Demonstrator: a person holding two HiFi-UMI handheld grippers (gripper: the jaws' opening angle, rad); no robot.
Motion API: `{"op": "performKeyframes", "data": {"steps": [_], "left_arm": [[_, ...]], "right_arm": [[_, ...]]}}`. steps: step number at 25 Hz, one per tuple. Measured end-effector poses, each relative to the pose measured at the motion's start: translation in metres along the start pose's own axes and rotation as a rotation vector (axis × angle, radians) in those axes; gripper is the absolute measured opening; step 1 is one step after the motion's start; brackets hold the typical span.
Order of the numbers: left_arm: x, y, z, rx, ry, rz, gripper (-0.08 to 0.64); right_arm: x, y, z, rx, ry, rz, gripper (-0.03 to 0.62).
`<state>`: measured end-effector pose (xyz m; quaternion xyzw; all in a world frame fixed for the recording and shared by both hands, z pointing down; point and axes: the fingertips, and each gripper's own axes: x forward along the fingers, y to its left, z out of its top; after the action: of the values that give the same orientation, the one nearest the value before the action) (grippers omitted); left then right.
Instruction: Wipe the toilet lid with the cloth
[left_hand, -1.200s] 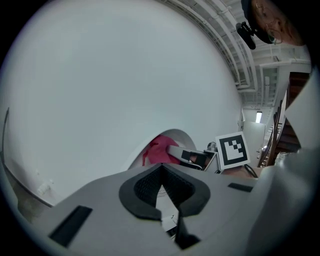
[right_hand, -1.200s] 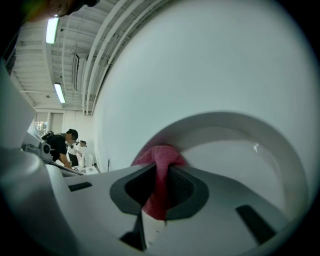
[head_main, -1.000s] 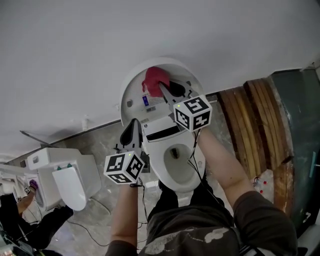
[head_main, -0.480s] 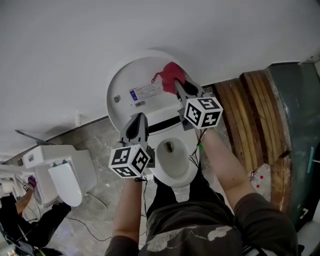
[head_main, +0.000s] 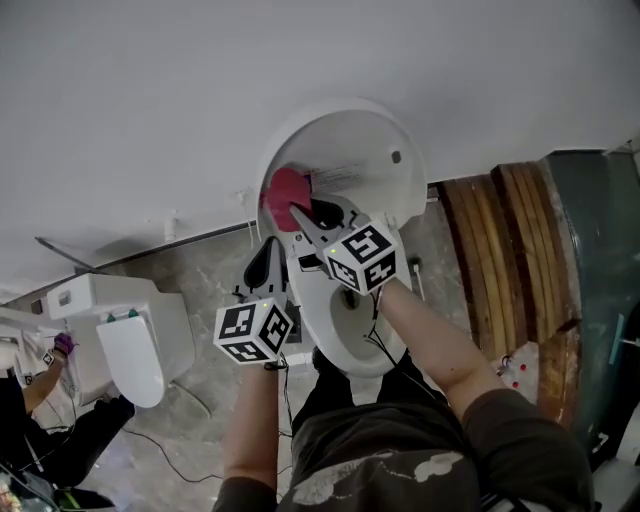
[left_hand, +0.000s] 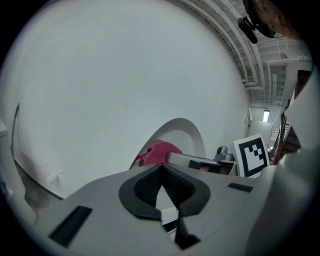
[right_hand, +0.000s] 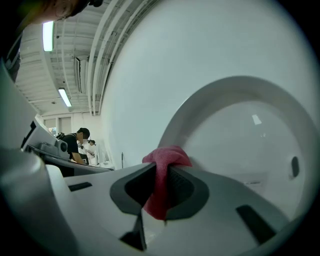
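- Far left, a second toilet (head_main: 128, 352) stands on the grey floor, well apart from the action.
- The left gripper (head_main: 269, 245) has its jaws pressed together on nothing. It sits just beside the bowl's (head_main: 345, 355) left rim, below the cloth.
- The cloth (head_main: 284, 188) is a pink-red bunched wad. It sits right at the left rim of the raised lid, with a tail hanging down between the pads.
- The right gripper (head_main: 302, 212) is pinching that cloth, close to the left one.
- The toilet lid (head_main: 362, 140) is white, glossy and upright against the wall – lots of bare surface to the right and above.
- Wooden planks (head_main: 512, 245) on the right are well clear.
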<state>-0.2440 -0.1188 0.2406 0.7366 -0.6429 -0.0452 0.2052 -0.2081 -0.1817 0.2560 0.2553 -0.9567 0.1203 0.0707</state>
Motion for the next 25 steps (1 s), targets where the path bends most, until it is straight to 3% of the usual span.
{"op": "performKeyframes", "data": {"steps": [4,9,25], "left_arm": [[-0.012,0.021,-0.008,0.009,0.018,0.006,0.008],[-0.009,0.02,-0.029,-0.011,0.045,-0.022,0.008],[0.061,-0.048,-0.064,-0.004,0.054,-0.093,0.008]], "right_arm": [[0.032,0.008,-0.016,0.019,0.016,-0.018,0.049],[0.031,-0.024,-0.028,0.017,0.005,-0.082,0.049],[-0.088,-0.189,-0.053,0.177,-0.119,-0.392,0.049]]}}
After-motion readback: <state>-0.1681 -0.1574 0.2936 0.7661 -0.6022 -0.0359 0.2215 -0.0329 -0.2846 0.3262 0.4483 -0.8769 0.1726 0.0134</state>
